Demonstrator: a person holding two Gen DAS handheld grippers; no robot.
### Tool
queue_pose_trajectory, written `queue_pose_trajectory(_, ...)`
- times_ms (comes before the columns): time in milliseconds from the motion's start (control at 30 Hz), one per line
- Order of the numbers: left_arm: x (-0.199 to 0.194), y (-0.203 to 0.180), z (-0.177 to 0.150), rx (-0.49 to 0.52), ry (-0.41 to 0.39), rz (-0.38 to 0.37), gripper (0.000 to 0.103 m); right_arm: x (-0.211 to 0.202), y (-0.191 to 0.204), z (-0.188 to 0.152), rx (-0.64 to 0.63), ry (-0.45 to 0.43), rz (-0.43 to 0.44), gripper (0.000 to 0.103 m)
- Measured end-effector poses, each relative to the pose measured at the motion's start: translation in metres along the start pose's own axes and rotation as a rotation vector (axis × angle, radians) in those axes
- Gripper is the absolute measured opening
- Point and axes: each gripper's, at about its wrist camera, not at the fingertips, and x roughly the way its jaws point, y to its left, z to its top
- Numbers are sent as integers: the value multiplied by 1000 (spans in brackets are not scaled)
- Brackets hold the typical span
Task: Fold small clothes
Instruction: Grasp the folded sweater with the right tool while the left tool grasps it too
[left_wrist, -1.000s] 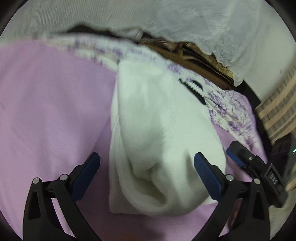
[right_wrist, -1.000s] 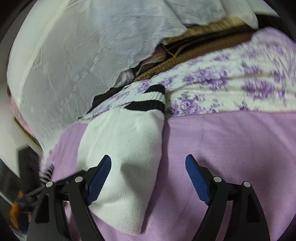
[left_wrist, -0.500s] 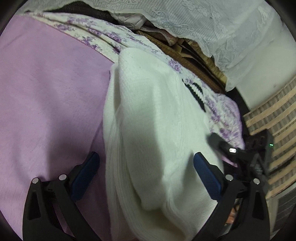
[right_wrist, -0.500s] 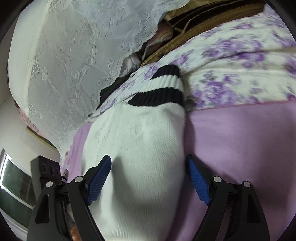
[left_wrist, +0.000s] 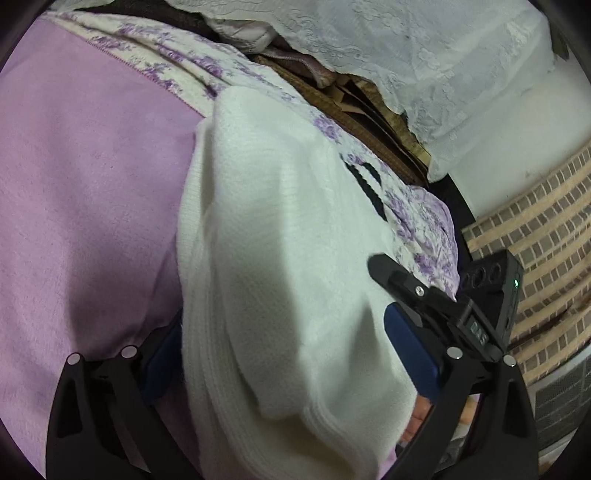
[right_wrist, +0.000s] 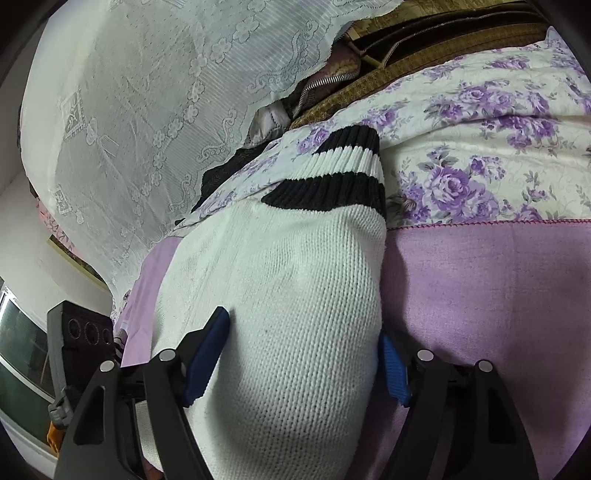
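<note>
Sock (right_wrist: 280, 302) lies lengthwise away from right claw (right_wrist: 301, 363); cuff farthest.

A white knit sock (right_wrist: 280, 295) with black-striped cuff lies on lilac blanket (right_wrist: 480, 288) edged by purple-flowered cloth (right_wrist: 480, 155)

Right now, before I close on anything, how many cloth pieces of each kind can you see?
Sock, white with black stripes: 1 (the layers at its near end may be a fold or a second sock, cannot tell)
Lilac blanket: 1
Floral sheet: 1
Lace cloth: 1
Total: 4
</note>
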Motion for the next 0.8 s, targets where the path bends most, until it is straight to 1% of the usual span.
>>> queue_pose_trajectory(33,0,1,0,-3,-5,2,93,-2,0,-2,-1,-2,-2,76)
queue_pose_trajectory(67,0,0,0,-3,-12,10,89,-2,0,-2,-4,-4,-5,76)
queue_pose_trajectory(100,-1,0,-1,0,-20,26,79,-2,0,-2,-4,-7,-6,74)
queue_pose_trajectory(133,-1,0,-1,-1,-29,45,73,-3,1,-3,-3,-14,-12,71)
queue_pose_trajectory(167,-3,1,-2,-9,-39,46,69,-5,1,-3,-4,-26,-18,65)
queue_pose_trajectory(200,-4,1,-2,-9,-45,45,63,-5,2,-4,-11,-34,-22,62)
queue_pose_trajectory(300,-10,-5,-5,22,-72,65,55,-9,11,-6,-70,-64,-45,54)
queue_pose_trajectory(367,-13,-12,-7,58,-93,90,52,-12,18,-8,-108,-87,-54,52)
queue_pose_trajectory(467,-19,-20,-11,92,-118,104,46,-17,22,-10,-138,-110,-54,50)
queue_pose_trajectory(700,-35,-36,-28,150,-160,157,43,-32,39,-19,-230,-151,-65,49)
queue_pose_trajectory(800,-48,-45,-40,167,-186,175,43,-42,48,-26,-248,-152,-44,48)
